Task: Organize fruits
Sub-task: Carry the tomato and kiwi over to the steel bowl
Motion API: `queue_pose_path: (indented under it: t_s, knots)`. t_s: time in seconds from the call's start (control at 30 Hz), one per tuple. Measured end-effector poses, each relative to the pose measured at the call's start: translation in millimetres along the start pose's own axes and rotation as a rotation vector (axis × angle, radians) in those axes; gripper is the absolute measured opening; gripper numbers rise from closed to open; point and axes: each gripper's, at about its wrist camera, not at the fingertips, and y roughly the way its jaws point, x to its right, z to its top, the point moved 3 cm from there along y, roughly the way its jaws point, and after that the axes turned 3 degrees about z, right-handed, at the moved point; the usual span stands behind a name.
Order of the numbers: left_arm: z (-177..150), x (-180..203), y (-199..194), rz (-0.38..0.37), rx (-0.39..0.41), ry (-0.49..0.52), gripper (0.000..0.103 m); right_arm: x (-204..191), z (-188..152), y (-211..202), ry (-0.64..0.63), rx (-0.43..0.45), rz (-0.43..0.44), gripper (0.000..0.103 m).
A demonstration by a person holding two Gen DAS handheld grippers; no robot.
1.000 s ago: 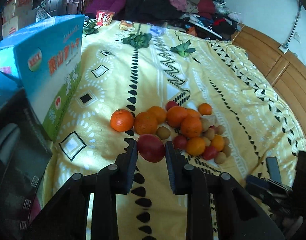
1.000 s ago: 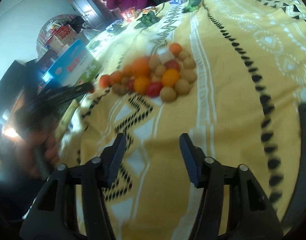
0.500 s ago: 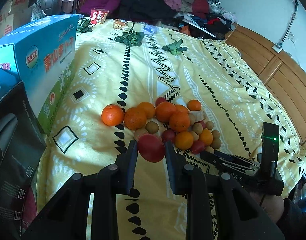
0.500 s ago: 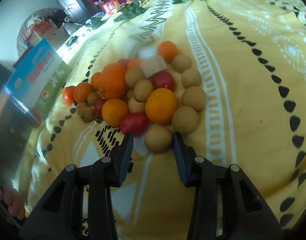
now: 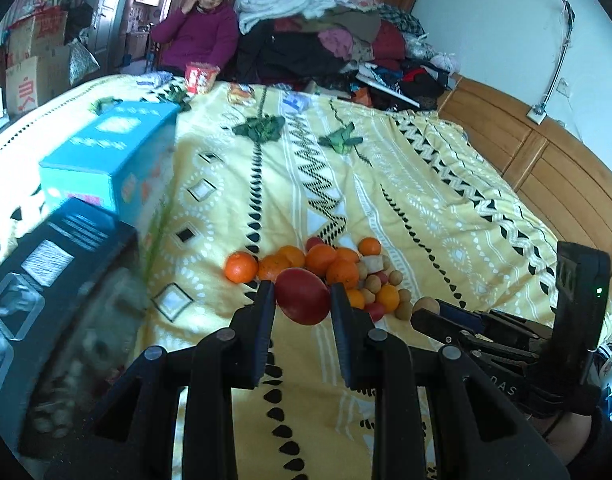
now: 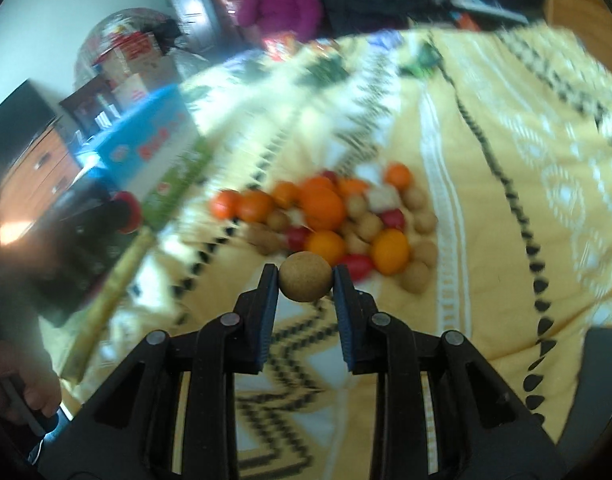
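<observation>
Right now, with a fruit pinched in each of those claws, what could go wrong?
The round brown fruit sits only at the very tips of the right gripper, so it might pop out and roll.

The left gripper squeezes a soft-looking red fruit; too much pressure could bruise it.

The fruit pile lies loose on a soft yellow bedspread; a nudge could scatter it.

We are in a home bedroom: a bed under a yellow patterned quilt, a wooden headboard, piled clothes, and stacked cardboard boxes.
</observation>
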Motion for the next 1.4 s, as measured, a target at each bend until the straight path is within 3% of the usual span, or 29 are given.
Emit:
queue_pose_path:
  t_s: [0.17,0.5,0.83,1.17,1.4]
  knots:
    - [7.1,-23.3,-43.9,0.039,0.061,-0.03,0.028,-49.6,19.2,-14.0,-0.114,0.037,-0.015,0.028]
    - [13.8,-75.7,-109.4,0.085,0.149,-0.103,0.028,-116.9,36.4,-23.8,-0.218,0.059,-0.013,0.028]
    - [17.2,-143.5,-164.9,0.159,0.225,-0.193,0.028,-192.4,48.6,-19.3,-0.33,0.061,0.041,0.028]
    - [-1.7,-262.0,-233.1,0.336,0.283,-0.349,0.028,-312.2,54.2,15.1,-0.432,0.003,0.245,0.028]
    - [-32.0,-340.3,-255.9,0.457,0.268,-0.471,0.028,-400.1,44.7,44.9,-0.499,-0.087,0.416,0.028]
